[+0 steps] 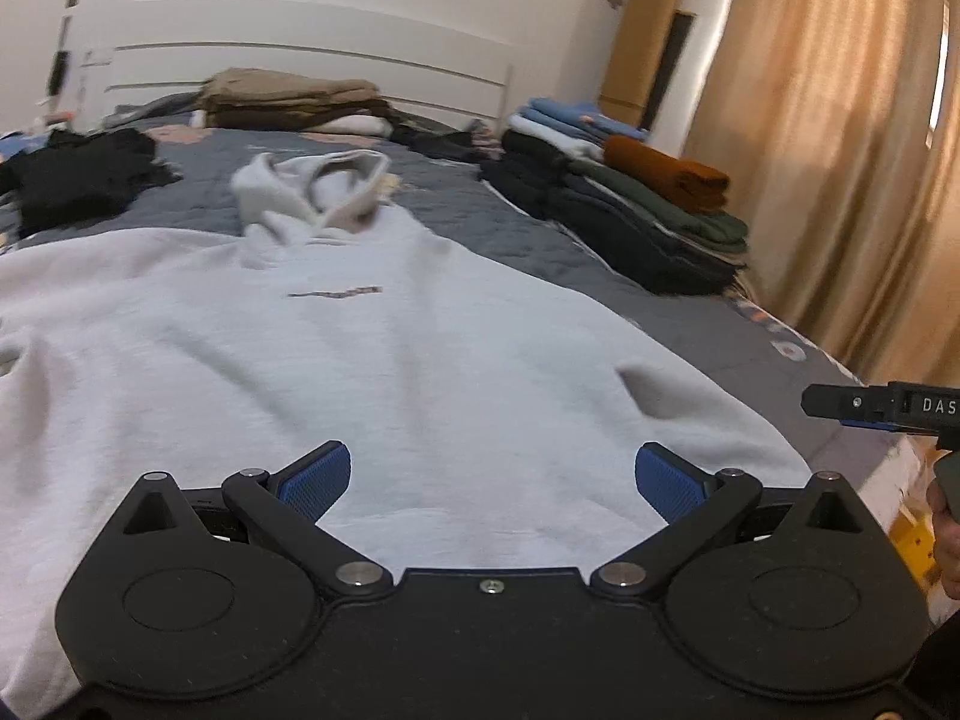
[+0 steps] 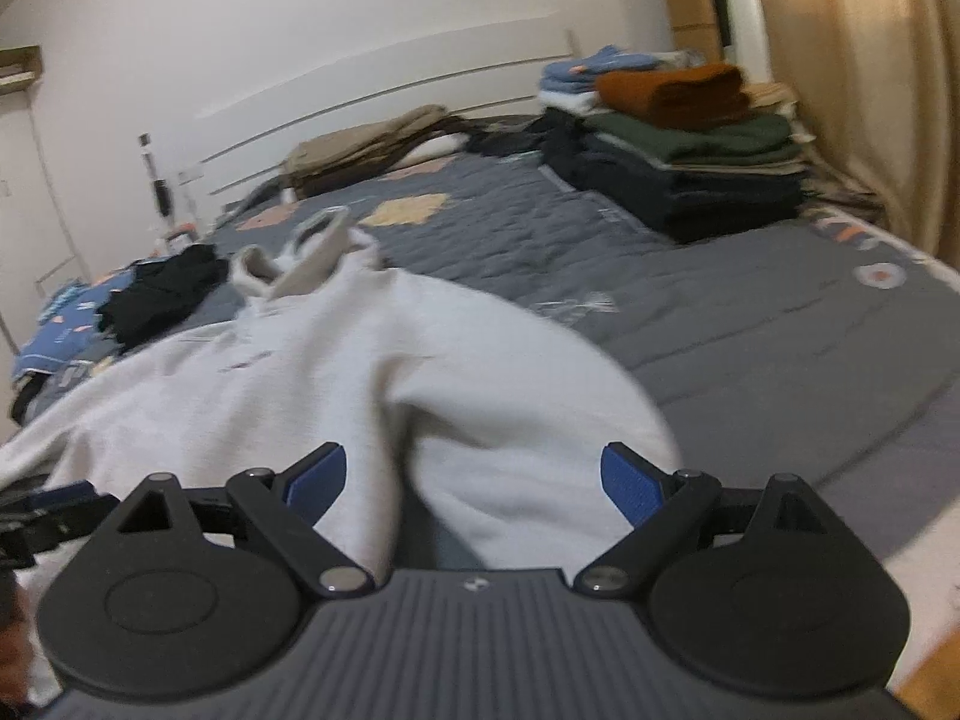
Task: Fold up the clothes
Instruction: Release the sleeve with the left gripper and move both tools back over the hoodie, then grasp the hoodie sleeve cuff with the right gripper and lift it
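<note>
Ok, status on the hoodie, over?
Left gripper open, right gripper open, both empty. White hoodie spread on bed, unfolded. Folded stacks well clear.

You are seeing the pale hoodie (image 1: 360,360) running off the left wrist picture's left edge, its small chest print (image 1: 334,294) blurring beyond reading. The right gripper (image 1: 888,407) is showing only 1 black part at the right edge. The curtain (image 2: 852,90) is smearing in the right wrist view.
</note>
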Available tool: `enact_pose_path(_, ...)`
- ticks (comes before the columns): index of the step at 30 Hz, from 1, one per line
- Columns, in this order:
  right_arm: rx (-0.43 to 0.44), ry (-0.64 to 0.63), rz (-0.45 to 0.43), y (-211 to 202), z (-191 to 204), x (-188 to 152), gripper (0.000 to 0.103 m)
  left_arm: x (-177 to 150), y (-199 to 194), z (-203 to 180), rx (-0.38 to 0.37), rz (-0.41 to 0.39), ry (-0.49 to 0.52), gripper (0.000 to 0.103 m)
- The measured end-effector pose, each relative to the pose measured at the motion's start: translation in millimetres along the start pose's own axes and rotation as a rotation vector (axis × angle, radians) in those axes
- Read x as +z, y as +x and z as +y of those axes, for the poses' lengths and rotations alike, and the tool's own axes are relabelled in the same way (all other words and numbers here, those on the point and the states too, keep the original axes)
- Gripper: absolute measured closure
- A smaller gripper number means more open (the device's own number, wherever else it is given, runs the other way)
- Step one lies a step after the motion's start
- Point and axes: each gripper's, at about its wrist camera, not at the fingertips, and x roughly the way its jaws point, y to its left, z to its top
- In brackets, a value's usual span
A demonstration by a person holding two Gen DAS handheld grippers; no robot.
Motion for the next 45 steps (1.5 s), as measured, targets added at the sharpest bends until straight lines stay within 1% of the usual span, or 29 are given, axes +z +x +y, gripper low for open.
enact_pose_path(2, -0.039, 0.01, 0.008, -2.8, -13.1, -6.0, 0.011, -0.9, 2.2, -6.6, -0.013, 0.006, 0.011, 0.001)
enact_pose_path(5, -0.074, 0.019, 0.04, -1.4, -27.0, -14.9, 0.011, -1.2, 5.7, -14.1, -0.028, 0.009, 0.019, 0.001)
enact_pose_path(9, -0.045, 0.038, 0.09, 3.8, -34.9, -24.6, 0.011, -1.3, 9.1, -21.2, -0.041, 0.01, 0.021, 0.001)
enact_pose_path(12, -0.03, 0.013, 0.133, 11.9, -31.4, -32.4, 0.011, -1.3, 10.2, -24.6, -0.046, 0.012, 0.027, 0.001)
enact_pose_path(15, -0.069, -0.047, 0.169, 24.0, -24.0, -42.8, 0.011, -1.0, 10.4, -25.4, -0.051, 0.014, 0.025, 0.001)
enact_pose_path(18, -0.09, -0.062, 0.185, 34.5, -19.9, -47.9, 0.011, -0.6, 9.7, -25.9, -0.059, 0.014, 0.023, 0.001)
enact_pose_path(20, -0.085, -0.031, 0.199, 41.5, -22.2, -47.6, 0.011, 0.1, 7.9, -26.0, -0.073, 0.01, 0.019, 0.001)
enact_pose_path(22, -0.079, 0.005, 0.212, 47.9, -25.2, -47.3, 0.012, 1.7, 4.3, -26.3, -0.106, 0.004, 0.014, 0.001)
enact_pose_path(25, -0.077, 0.04, 0.225, 54.5, -28.3, -50.0, 0.012, 1.1, 4.6, -29.8, -0.141, 0.025, 0.031, 0.001)
enact_pose_path(27, -0.069, 0.055, 0.228, 56.5, -29.8, -51.2, 0.014, -0.9, 5.9, -33.5, -0.151, 0.037, 0.051, 0.001)
enact_pose_path(30, -0.05, 0.094, 0.224, 57.6, -34.2, -52.0, 0.022, -2.8, 5.8, -37.1, -0.16, 0.04, 0.072, 0.001)
enact_pose_path(31, -0.045, 0.112, 0.231, 59.0, -36.2, -52.1, 0.033, -3.0, 5.9, -37.6, -0.163, 0.041, 0.073, 0.001)
enact_pose_path(32, -0.029, 0.14, 0.24, 60.4, -39.4, -52.6, 0.05, -3.1, 6.0, -38.1, -0.166, 0.042, 0.074, 0.001)
enact_pose_path(33, -0.015, 0.168, 0.245, 61.3, -42.1, -53.0, 0.059, -3.1, 6.2, -38.2, -0.167, 0.043, 0.073, 0.001)
enact_pose_path(34, -0.003, 0.194, 0.249, 62.0, -44.6, -53.2, 0.065, -2.9, 6.5, -37.9, -0.166, 0.044, 0.071, 0.001)
enact_pose_path(37, -0.003, 0.169, 0.227, 57.1, -40.9, -45.8, 0.08, -2.4, 7.4, -37.1, -0.162, 0.048, 0.065, 0.001)
enact_pose_path(38, -0.004, 0.158, 0.218, 55.3, -39.3, -43.0, 0.082, -2.3, 7.7, -36.9, -0.161, 0.049, 0.063, 0.001)
enact_pose_path(40, -0.042, 0.073, 0.18, 47.9, -32.6, -30.3, 0.084, -2.2, 7.8, -36.7, -0.159, 0.049, 0.063, 0.001)
enact_pose_path(44, -0.225, -0.207, 0.043, 29.2, -17.9, 6.2, 0.086, -1.8, 7.9, -36.4, -0.162, 0.05, 0.07, 0.001)
enact_pose_path(45, -0.284, -0.299, 0.01, 27.4, -14.3, 15.2, 0.086, -1.7, 7.8, -36.3, -0.163, 0.05, 0.071, 0.001)
